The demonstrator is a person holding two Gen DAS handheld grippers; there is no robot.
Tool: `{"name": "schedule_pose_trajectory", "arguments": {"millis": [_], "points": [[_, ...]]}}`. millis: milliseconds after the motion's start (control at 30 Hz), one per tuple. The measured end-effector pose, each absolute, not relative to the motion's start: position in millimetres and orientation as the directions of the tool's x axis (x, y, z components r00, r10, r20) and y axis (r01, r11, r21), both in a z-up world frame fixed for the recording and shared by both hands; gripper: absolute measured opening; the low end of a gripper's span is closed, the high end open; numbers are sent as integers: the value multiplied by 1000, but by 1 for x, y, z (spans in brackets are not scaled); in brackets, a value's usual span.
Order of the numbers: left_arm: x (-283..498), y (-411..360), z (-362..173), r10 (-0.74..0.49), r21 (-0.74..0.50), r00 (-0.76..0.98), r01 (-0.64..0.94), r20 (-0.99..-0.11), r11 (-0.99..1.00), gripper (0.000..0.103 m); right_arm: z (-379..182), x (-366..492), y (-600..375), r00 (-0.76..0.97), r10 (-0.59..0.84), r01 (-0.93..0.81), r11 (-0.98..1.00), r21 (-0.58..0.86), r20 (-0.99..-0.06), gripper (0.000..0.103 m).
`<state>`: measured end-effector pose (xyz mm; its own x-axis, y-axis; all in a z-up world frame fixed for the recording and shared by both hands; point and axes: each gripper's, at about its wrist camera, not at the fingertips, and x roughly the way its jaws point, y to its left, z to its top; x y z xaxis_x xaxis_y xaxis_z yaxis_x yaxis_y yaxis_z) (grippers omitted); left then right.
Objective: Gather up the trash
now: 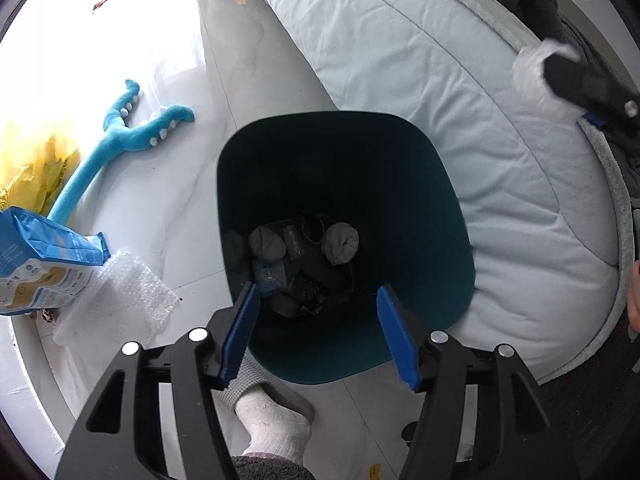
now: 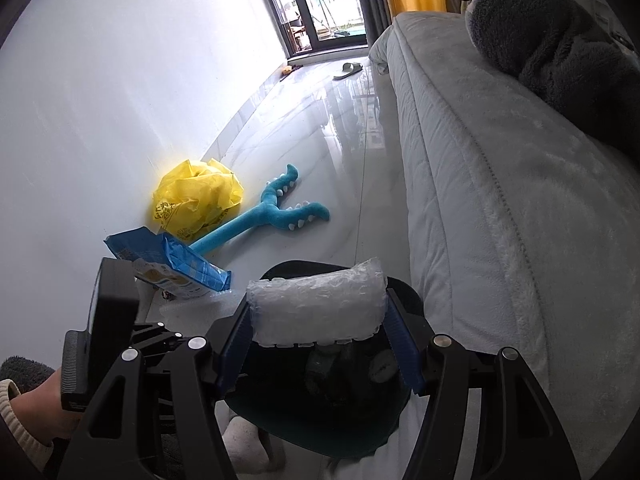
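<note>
Bubble wrap (image 2: 316,306) pinched by right gripper (image 2: 318,340) could miss the bin (image 1: 432,208), seemingly off-centre; left gripper (image 1: 320,332) gapes empty.

A folded wad of clear bubble wrap (image 2: 316,306) sat clamped between the right gripper's (image 2: 318,320) pads, above the dark teal bin (image 1: 436,208). Balled grey socks and dark scraps lay at the bin's bottom.
</note>
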<state>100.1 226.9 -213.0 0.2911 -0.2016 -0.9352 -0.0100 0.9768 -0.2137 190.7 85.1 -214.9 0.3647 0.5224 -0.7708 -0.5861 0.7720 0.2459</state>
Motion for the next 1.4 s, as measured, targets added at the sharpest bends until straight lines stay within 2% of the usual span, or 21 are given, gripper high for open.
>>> {"name": "schedule_pose_trajectory", "arguments": {"millis": [67,167,400,600,700,733,867,900,1167,1400], "points": [[98,231,-207,-187,-202,318,-14,-929,979,68,-225,191,92,337,512,-583,772,252,-790,64],[94,238,-192,-161,-186,386,-28,-908,982,78,-238,191,102,312,487,-586,775,239,-816,64],[82,260,-151,-77,-145,555,-78,-828,986,85,-264,195,119,274,433,-561,797,223,-859,65],[76,271,-126,-39,-137,632,-107,-774,985,94,-283,194,133,246,391,-557,805,201,-887,66],[73,273,-109,-2,-119,688,-122,-726,985,95,-288,195,135,240,381,-551,810,198,-893,66],[69,274,-104,13,-112,700,-132,-714,985,95,-289,195,136,240,376,-549,813,194,-895,67],[60,274,-80,75,-79,754,-166,-652,983,96,-293,194,138,224,361,-553,812,186,-905,82],[58,274,-75,85,-73,763,-170,-641,983,96,-294,193,139,223,358,-558,810,182,-907,83],[45,255,-30,115,-60,831,-176,-544,983,96,-264,178,125,282,381,-577,801,162,-880,89],[22,234,-23,155,-24,835,-197,-528,980,99,-209,160,90,404,444,-589,795,143,-800,96]]}}
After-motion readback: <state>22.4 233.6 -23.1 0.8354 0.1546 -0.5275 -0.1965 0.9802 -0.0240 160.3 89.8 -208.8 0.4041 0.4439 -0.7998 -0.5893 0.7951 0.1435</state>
